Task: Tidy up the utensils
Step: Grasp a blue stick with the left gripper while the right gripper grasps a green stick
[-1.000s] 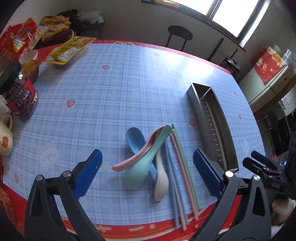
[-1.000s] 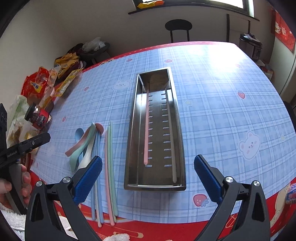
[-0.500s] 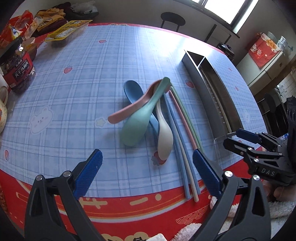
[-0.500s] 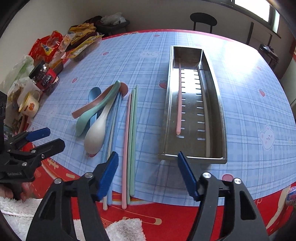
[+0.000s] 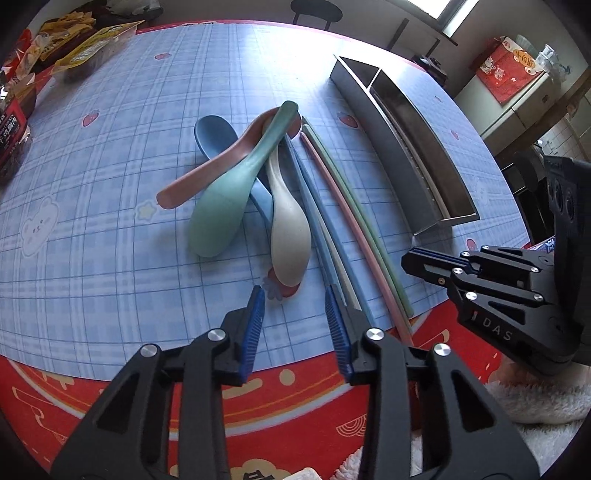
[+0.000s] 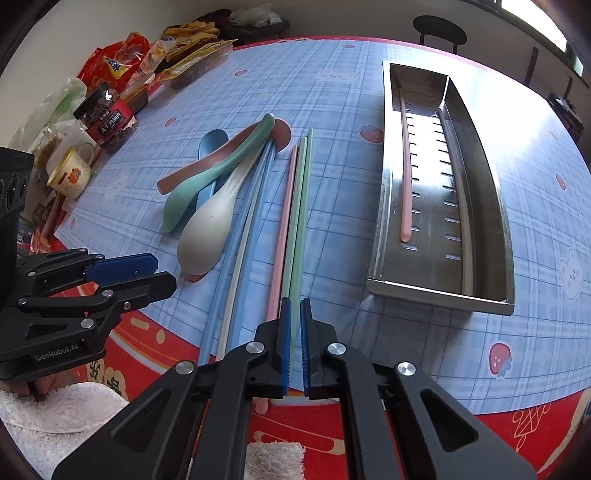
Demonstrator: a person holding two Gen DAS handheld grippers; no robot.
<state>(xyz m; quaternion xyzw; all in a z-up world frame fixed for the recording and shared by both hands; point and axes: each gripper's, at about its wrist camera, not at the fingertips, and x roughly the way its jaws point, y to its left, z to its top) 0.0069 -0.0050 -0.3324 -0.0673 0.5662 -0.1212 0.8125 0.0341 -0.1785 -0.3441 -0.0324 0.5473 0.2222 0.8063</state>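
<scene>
Spoons lie in a pile on the blue checked cloth: a green spoon (image 5: 229,199), a cream spoon (image 5: 288,229), a pink one and a blue one beneath. Beside them lie blue chopsticks (image 5: 314,206), a pink chopstick (image 5: 354,236) and green chopsticks (image 5: 364,218). The steel tray (image 6: 439,295) holds a pink chopstick (image 6: 406,166) and a cream one (image 6: 463,221). My left gripper (image 5: 294,291) hovers just short of the cream spoon's bowl, its jaws closing with nothing between them. My right gripper (image 6: 294,301) is shut on a green chopstick (image 6: 301,206) near its near end.
A jar (image 6: 110,122), a mug (image 6: 70,173) and snack packets (image 6: 177,55) crowd the table's left side. The red table border (image 6: 406,435) runs just under both grippers. A white towel (image 6: 55,410) lies below the left hand. A stool (image 6: 439,27) stands beyond the table.
Both grippers have come down and in toward the near ends of the utensils. The right jaws went from wide open to closed around a green chopstick. The left jaws narrowed a great deal.
</scene>
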